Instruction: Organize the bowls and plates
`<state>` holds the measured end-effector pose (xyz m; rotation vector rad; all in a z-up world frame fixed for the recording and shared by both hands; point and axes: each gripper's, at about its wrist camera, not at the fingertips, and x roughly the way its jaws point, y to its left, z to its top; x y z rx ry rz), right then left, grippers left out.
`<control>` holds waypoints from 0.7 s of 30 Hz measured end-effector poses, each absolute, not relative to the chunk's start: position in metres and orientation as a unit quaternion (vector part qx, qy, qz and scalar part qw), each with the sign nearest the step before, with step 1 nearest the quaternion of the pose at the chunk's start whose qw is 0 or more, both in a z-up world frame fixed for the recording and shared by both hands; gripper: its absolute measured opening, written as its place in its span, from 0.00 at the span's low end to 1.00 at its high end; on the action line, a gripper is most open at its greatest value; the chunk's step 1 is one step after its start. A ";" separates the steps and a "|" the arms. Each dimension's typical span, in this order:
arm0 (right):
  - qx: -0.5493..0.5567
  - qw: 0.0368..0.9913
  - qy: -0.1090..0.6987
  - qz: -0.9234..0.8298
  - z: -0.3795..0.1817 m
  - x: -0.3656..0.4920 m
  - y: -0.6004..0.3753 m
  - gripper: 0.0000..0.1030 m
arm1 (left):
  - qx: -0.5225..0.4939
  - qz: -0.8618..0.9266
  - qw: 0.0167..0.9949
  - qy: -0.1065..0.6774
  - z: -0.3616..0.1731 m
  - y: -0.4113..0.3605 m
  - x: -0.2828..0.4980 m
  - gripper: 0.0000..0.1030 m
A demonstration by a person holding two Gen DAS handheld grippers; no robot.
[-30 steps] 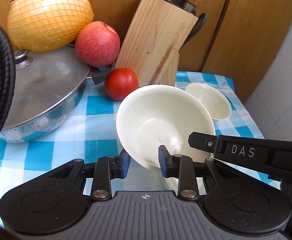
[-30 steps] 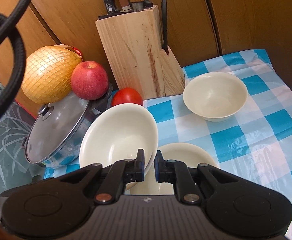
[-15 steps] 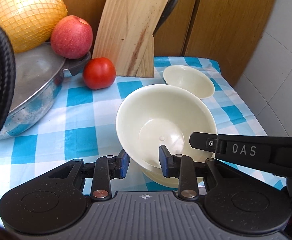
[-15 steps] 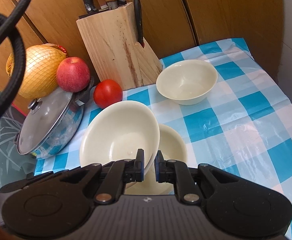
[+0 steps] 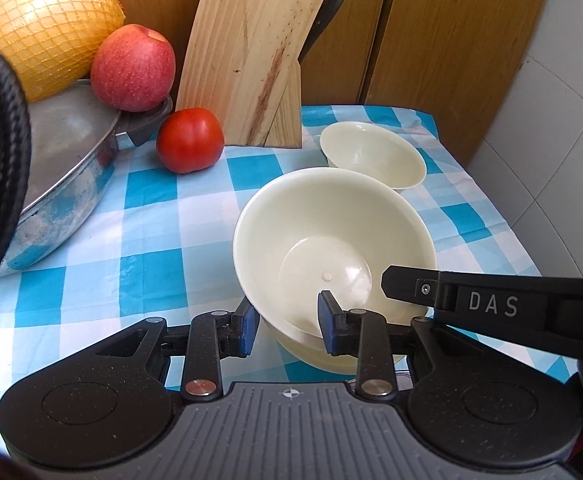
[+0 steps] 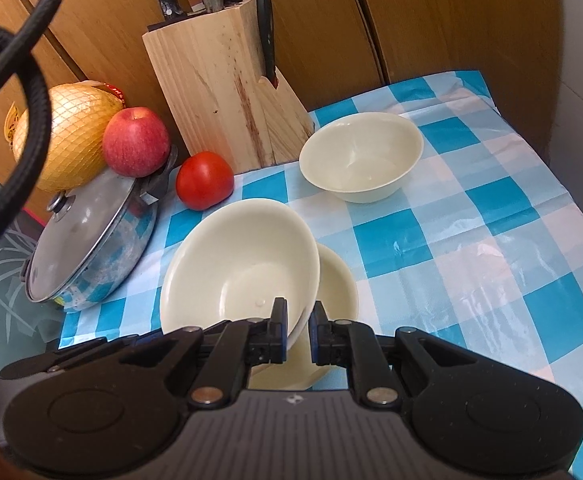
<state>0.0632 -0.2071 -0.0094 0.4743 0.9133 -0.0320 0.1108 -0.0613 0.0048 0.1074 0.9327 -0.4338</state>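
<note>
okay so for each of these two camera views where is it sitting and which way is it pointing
Left wrist: rides on the left claw, looking forward and down over the checked tablecloth; its own open fingers flank the tilted bowl, and the right claw's finger reaches in from the right.
Right wrist: rides on the right claw, aimed the same way; its fingers pinch the tilted bowl's rim.
Shared: tilted bowl, far bowl, tomato, knife block, pot.

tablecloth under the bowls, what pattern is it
Blue and white checks on the tablecloth, clearest in the right wrist view.
</note>
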 end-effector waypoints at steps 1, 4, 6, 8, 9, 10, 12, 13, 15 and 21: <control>0.229 0.869 0.438 -0.016 -0.010 0.063 -0.208 0.13 | 0.050 -0.209 0.869 0.447 0.005 -0.061 0.111 0.38; 0.230 0.869 0.438 -0.019 -0.009 0.063 -0.208 0.13 | 0.044 -0.212 0.866 0.452 0.005 -0.059 0.113 0.38; 0.227 0.870 0.437 -0.019 -0.008 0.061 -0.208 0.13 | 0.041 -0.213 0.865 0.454 0.005 -0.057 0.113 0.38; 0.216 0.873 0.436 -0.027 -0.007 0.060 -0.208 0.13 | 0.042 -0.208 0.866 0.453 0.006 -0.057 0.114 0.38; 0.212 0.874 0.436 -0.030 -0.007 0.060 -0.208 0.13 | 0.042 -0.207 0.866 0.453 0.005 -0.056 0.115 0.38; 0.212 0.874 0.435 -0.033 -0.007 0.060 -0.210 0.14 | 0.040 -0.205 0.866 0.454 0.005 -0.055 0.115 0.38; 0.211 0.873 0.437 -0.038 -0.008 0.059 -0.213 0.14 | 0.041 -0.202 0.866 0.456 0.004 -0.054 0.115 0.38; 0.210 0.873 0.438 -0.041 -0.008 0.059 -0.215 0.14 | 0.041 -0.201 0.866 0.456 0.004 -0.054 0.115 0.38; 0.209 0.875 0.434 -0.046 -0.006 0.057 -0.217 0.14 | 0.040 -0.199 0.867 0.455 0.005 -0.052 0.116 0.38; 0.213 0.877 0.428 -0.053 -0.003 0.056 -0.225 0.14 | 0.031 -0.191 0.870 0.453 0.008 -0.046 0.119 0.38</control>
